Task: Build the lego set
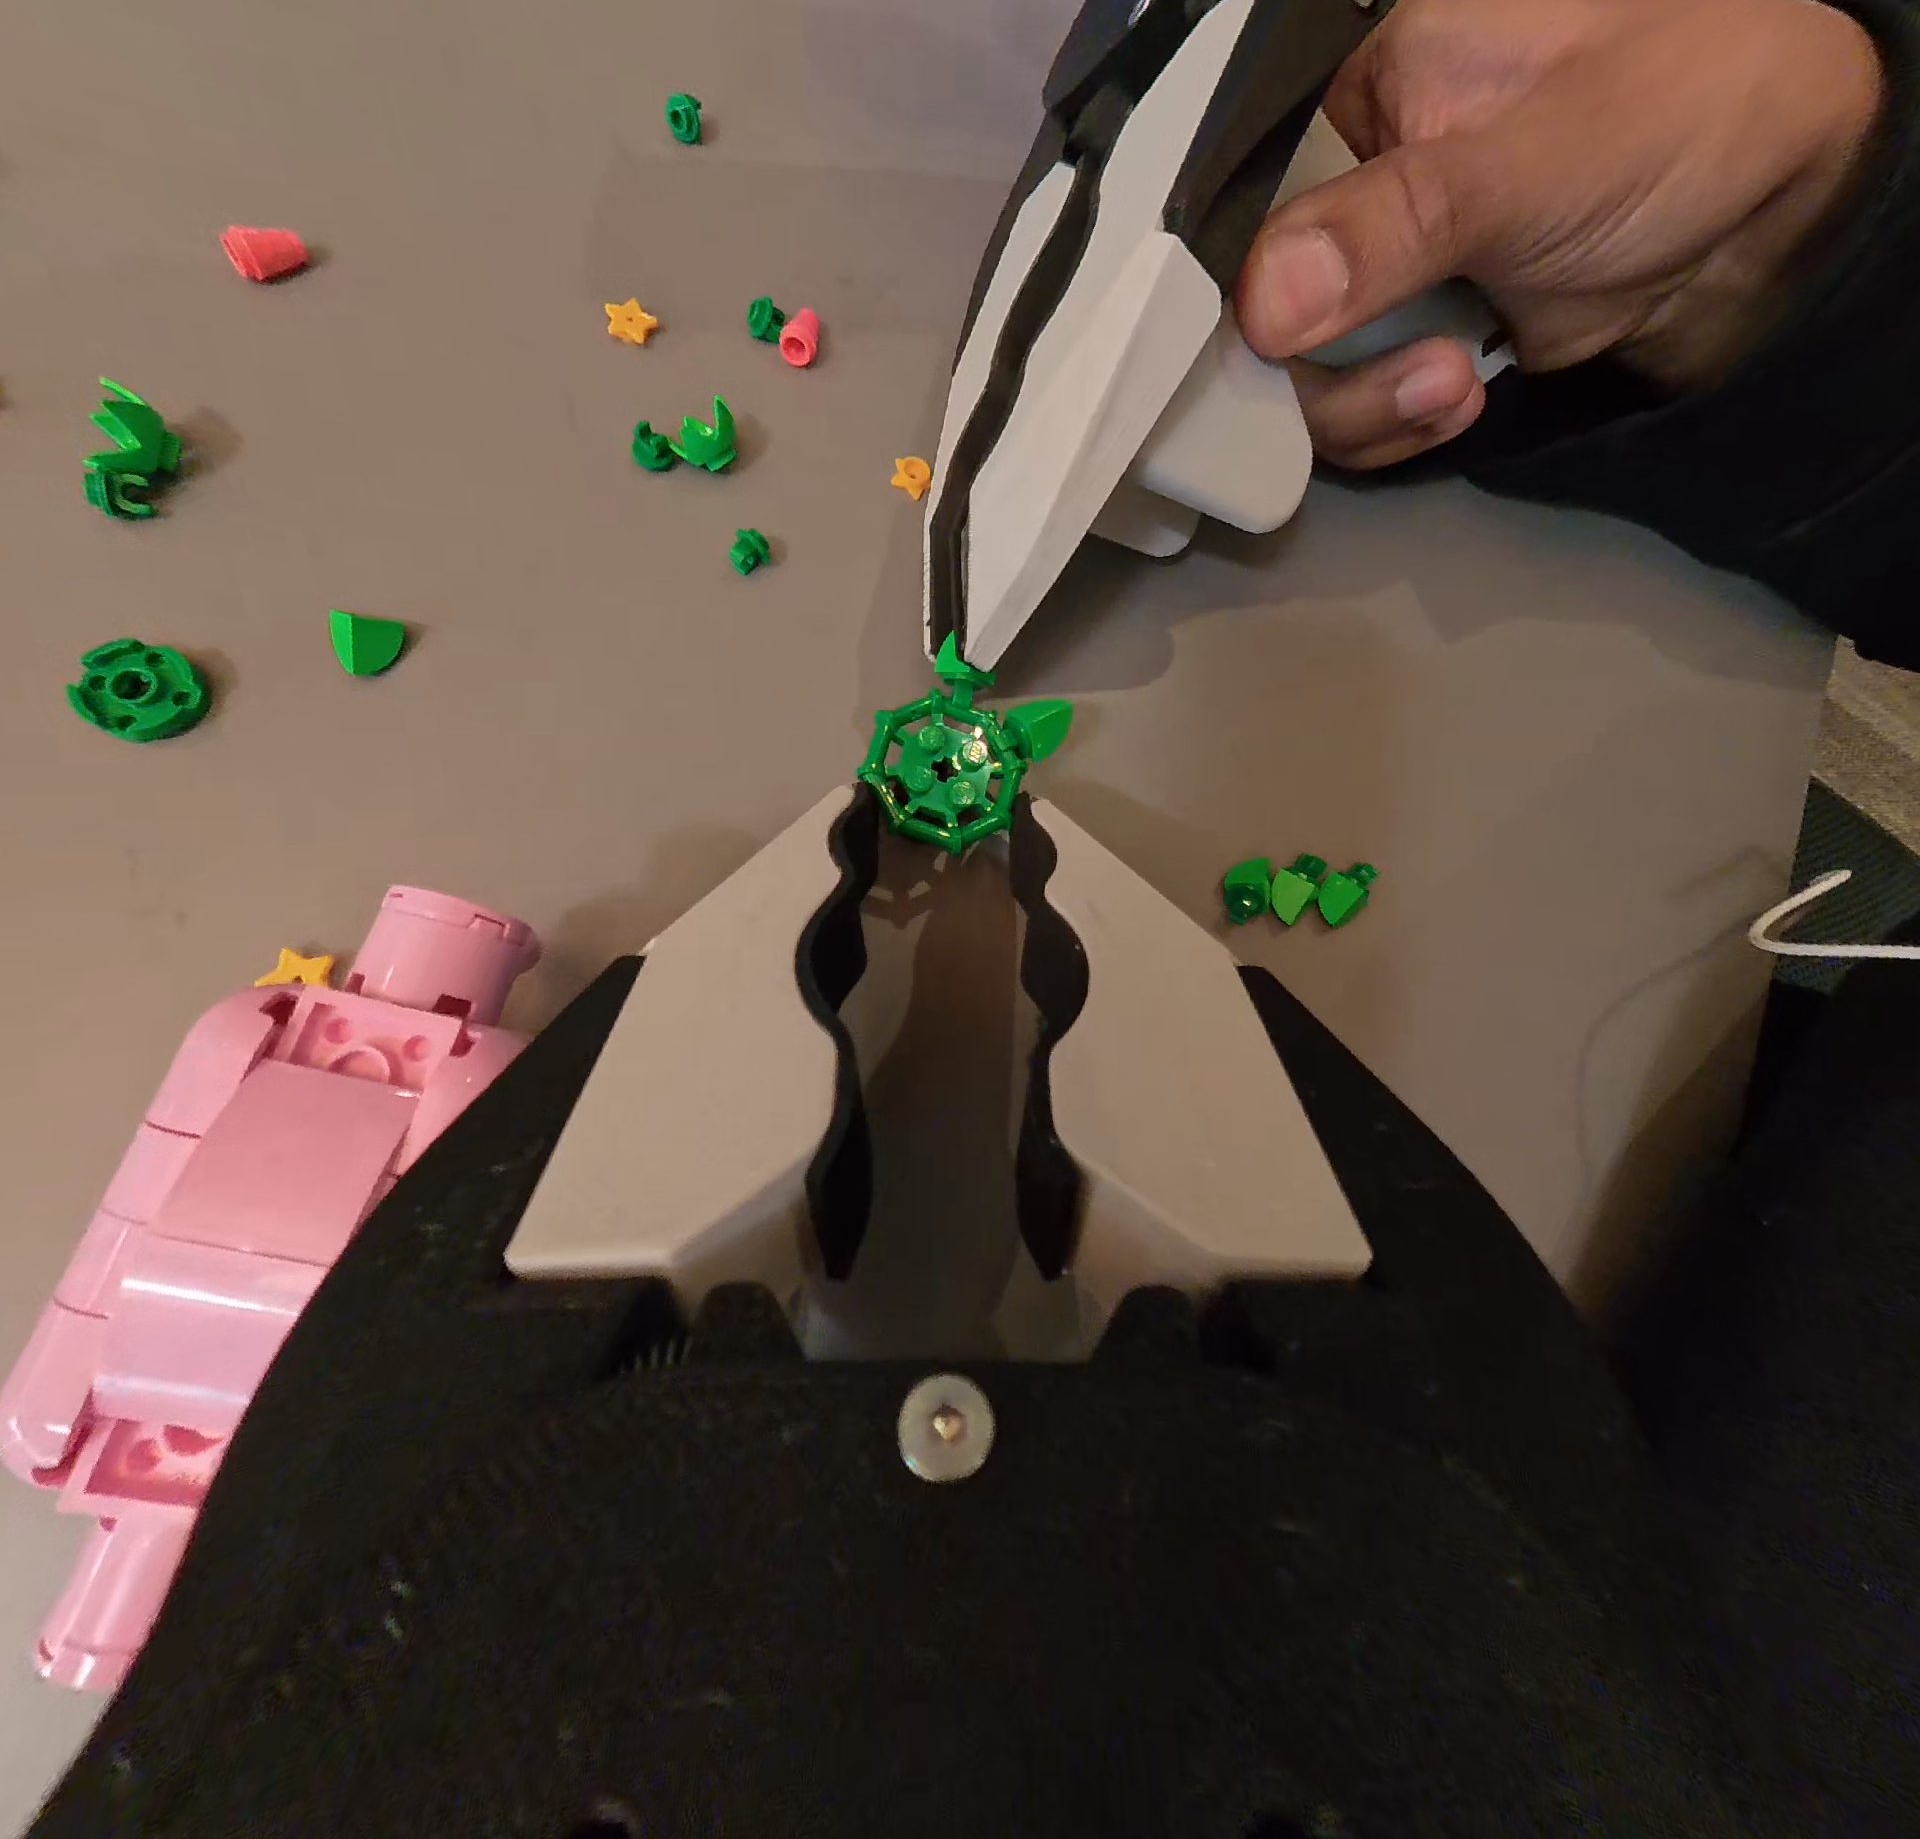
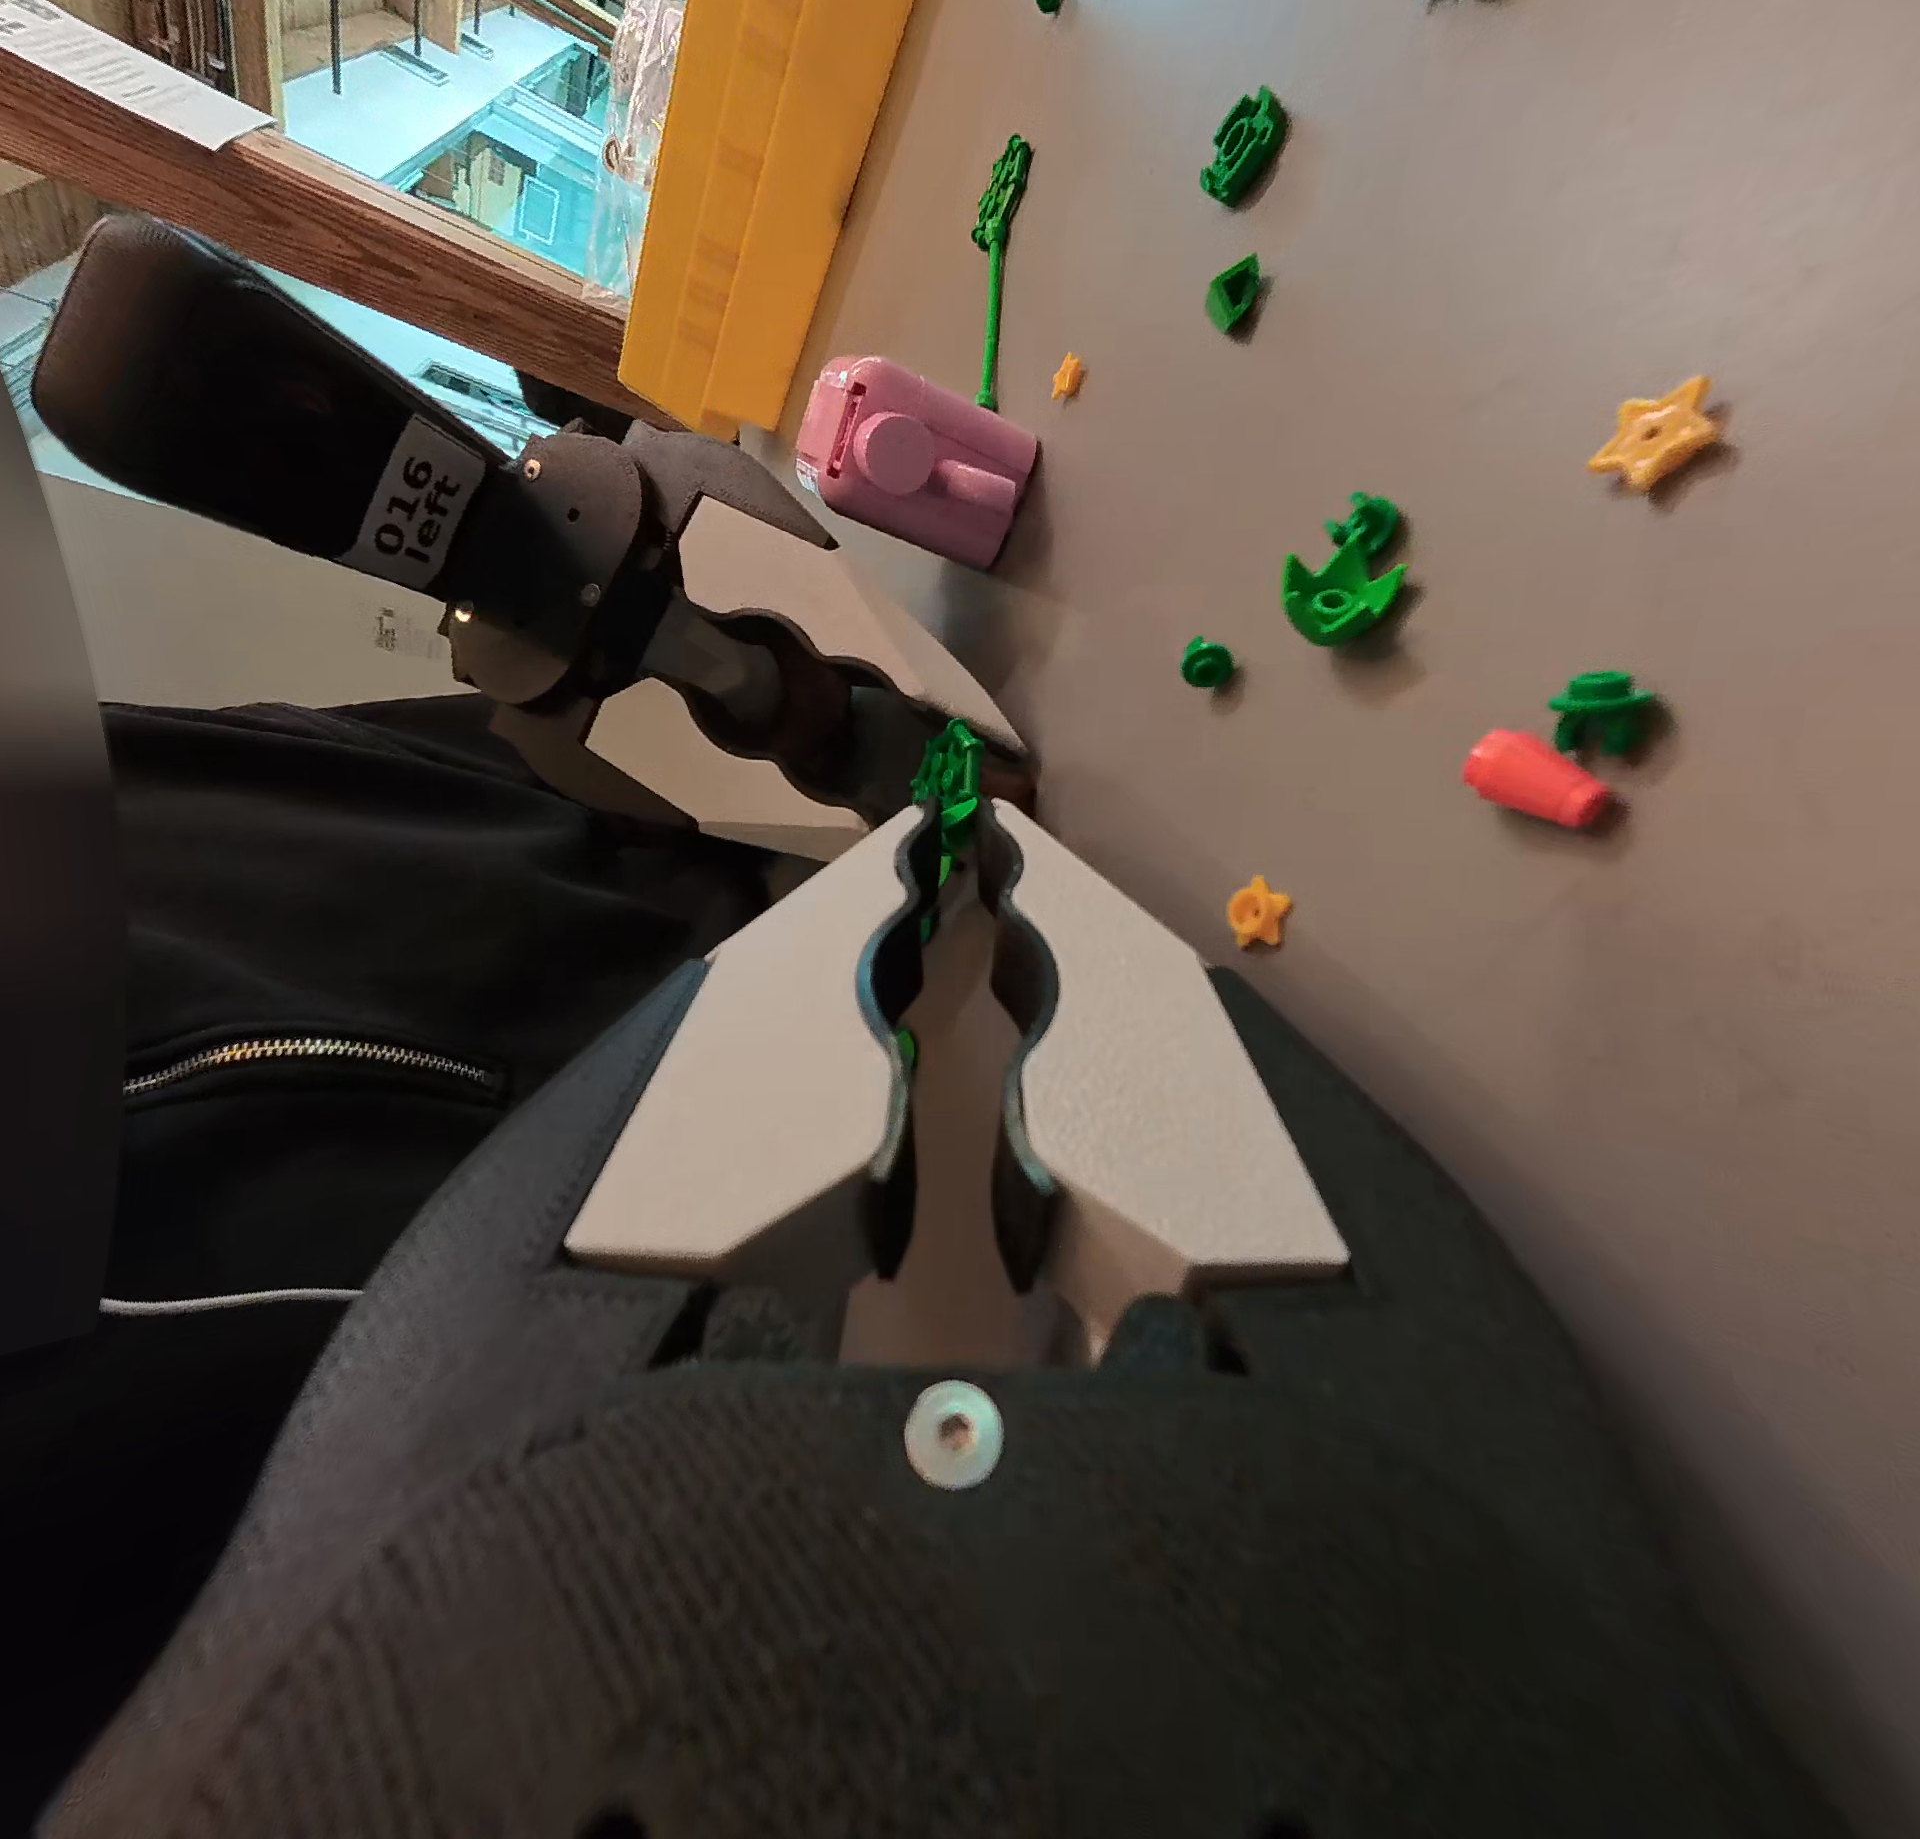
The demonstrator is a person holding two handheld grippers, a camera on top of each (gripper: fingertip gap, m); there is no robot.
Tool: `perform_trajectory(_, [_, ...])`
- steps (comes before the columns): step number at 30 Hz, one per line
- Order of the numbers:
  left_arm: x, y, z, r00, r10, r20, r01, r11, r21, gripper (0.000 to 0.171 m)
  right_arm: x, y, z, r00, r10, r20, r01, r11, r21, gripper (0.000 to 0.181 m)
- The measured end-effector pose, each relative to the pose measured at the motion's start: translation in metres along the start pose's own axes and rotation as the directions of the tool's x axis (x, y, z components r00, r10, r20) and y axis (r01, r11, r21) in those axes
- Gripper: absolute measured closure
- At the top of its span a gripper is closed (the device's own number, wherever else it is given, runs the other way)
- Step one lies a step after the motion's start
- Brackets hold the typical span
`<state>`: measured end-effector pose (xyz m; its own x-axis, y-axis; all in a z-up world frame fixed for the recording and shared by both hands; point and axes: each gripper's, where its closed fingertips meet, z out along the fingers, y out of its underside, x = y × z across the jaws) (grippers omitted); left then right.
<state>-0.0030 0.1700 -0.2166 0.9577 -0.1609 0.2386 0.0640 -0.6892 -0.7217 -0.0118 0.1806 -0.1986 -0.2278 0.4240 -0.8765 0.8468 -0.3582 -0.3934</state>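
My left gripper is shut on a round green web-like wheel piece, gripping its lower rim just above the grey table. One green leaf is clipped to the wheel's upper right rim. My right gripper comes down from the upper right and is shut on a small green leaf piece, which touches the top of the wheel. In the right wrist view my right gripper pinches the green leaf piece. Beyond it the left gripper holds the wheel edge-on.
A pink lego body lies left of my left gripper and shows in the right wrist view. Three green leaves lie to the right. Green pieces, orange stars and coral cones are scattered. A yellow box stands at the table's end. The tips of both grippers are at nearly the same place.
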Motion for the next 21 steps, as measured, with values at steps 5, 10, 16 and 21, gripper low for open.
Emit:
perform_trajectory(5, [-0.0002,0.0004,0.0002,1.000,0.010,0.012,-0.010,1.000,-0.005,0.150,0.0001,-0.0002,0.0006,1.000,-0.002,-0.002,0.002,1.000,0.001,0.176])
perform_trajectory(10, [-0.0002,0.0006,0.0003,1.000,0.012,0.016,-0.012,1.000,-0.009,0.150,0.0000,0.0002,0.0009,1.000,-0.002,0.000,0.002,1.000,-0.002,0.176])
perform_trajectory(16, [-0.0004,0.0008,0.0003,0.999,0.021,0.026,-0.020,1.000,-0.012,0.150,-0.0002,0.0010,0.0015,1.000,-0.008,-0.002,0.008,1.000,-0.006,0.176])
perform_trajectory(21, [-0.0009,0.0011,0.0003,0.998,0.042,0.051,-0.041,0.999,-0.017,0.149,-0.0001,0.0004,0.0020,1.000,-0.019,-0.014,0.019,1.000,0.007,0.176])
